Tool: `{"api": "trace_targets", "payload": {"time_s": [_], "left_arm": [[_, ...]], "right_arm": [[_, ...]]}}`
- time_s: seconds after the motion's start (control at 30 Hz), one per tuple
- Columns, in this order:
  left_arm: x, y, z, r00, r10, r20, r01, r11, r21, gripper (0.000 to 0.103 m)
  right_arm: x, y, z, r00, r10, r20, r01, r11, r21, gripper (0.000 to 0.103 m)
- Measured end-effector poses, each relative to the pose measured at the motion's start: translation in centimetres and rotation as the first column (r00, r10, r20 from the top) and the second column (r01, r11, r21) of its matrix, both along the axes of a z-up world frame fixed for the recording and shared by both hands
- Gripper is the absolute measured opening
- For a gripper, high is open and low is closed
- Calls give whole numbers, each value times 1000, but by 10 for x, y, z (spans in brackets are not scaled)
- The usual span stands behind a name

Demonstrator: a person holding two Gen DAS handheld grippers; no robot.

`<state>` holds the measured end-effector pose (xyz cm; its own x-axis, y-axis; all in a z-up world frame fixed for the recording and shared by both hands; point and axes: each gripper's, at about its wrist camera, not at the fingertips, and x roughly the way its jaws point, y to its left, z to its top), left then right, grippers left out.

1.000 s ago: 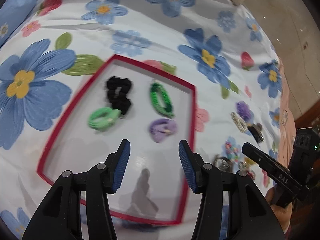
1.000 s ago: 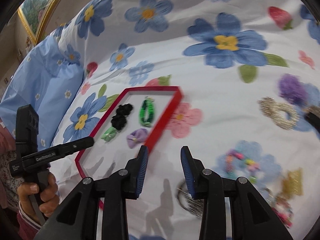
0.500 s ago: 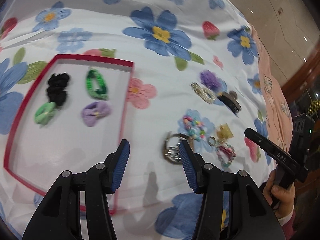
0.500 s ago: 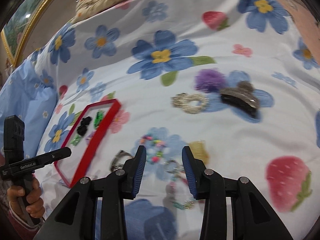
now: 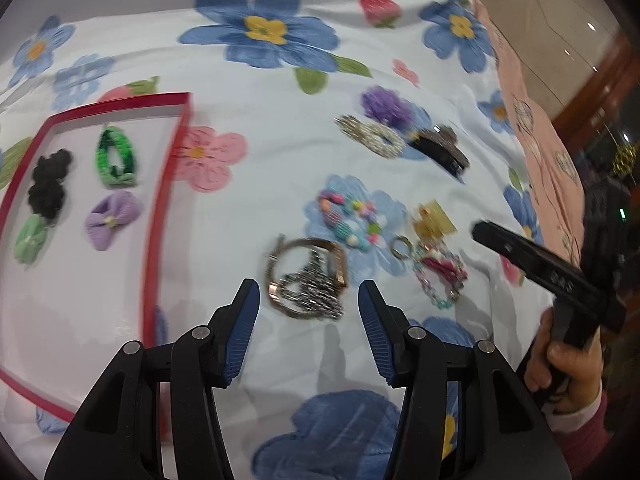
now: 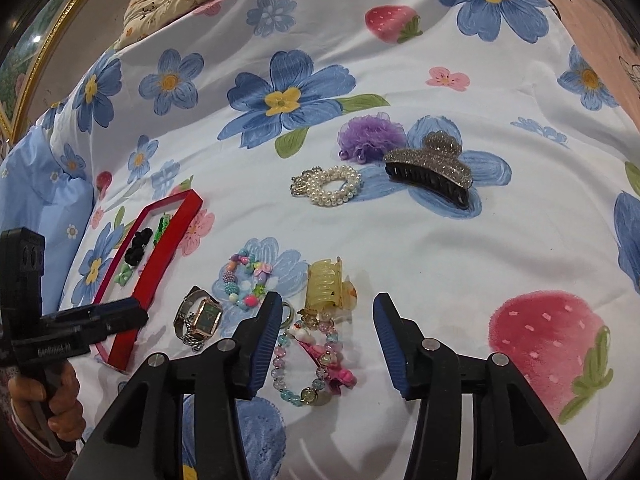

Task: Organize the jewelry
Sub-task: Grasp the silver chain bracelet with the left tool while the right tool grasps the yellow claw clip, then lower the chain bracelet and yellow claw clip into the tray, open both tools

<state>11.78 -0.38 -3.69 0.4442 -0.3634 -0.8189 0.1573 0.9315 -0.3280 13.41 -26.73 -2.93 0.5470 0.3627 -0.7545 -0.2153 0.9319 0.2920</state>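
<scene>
My left tongs (image 5: 308,296) stand open and empty; the watch (image 5: 306,280) lies on the bed sheet (image 5: 280,120) between and just beyond their tips. My right tongs (image 6: 324,312) are opening, nothing pressed by the pads; the pastel bead bracelet (image 6: 308,360) lies below, between the fingers. Just past the right tongs sits the yellow claw clip (image 6: 328,284); farther out, the pearl bracelet (image 6: 328,186) and the glitter claw clip (image 6: 428,170). Left of the left tongs lies the red tray (image 5: 168,184), holding hair ties.
</scene>
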Motion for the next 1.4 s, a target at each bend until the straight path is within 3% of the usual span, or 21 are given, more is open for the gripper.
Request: {"api": "trace_targets", "payload": {"time_s": [0.13,0.2,0.27,0.33,0.6,0.8,0.83,0.87,0.9,1.07,1.4], "left_arm": [[2,-19,-11,999,-39,-2,40,999,37,49],[8,-22,-17,999,-42,-15,42,999,29,40],[15,-23,-23,999,-45,-31,45,999,14,21],[19,-24,-29,998,-51,-43,52,999,4,15],[14,-19,-37,995,-70,-66,69,997,-18,16],[10,-17,-40,995,-72,-64,71,997,-15,22],[12,-17,-41,995,-74,-65,73,997,-17,19],[12,-17,-40,995,-75,-59,74,997,-32,12],[13,-18,-39,995,-79,-57,77,996,-35,11],[4,-20,-26,996,-87,3,87,996,-1,6],[-6,2,15,994,-20,107,26,998,-51,6]], "right_arm": [[6,4,-9,1000,8,-9,-8,1000,0,50],[10,6,-14,1000,6,-16,-6,1000,-1,50],[14,6,-18,1000,-1,-21,1,1000,-1,50],[17,5,-20,1000,-6,-26,6,1000,3,50],[28,2,-31,999,-12,-46,12,1000,8,50],[30,4,-38,998,-4,-57,5,1000,27,48],[31,5,-40,998,-1,-58,3,1000,29,46],[31,7,-41,998,3,-61,-2,1000,23,36],[32,7,-43,998,5,-64,-4,1000,20,23],[29,6,-40,999,2,-45,-1,1000,16,23],[18,8,-16,1000,6,3,-6,998,57,22]]}}
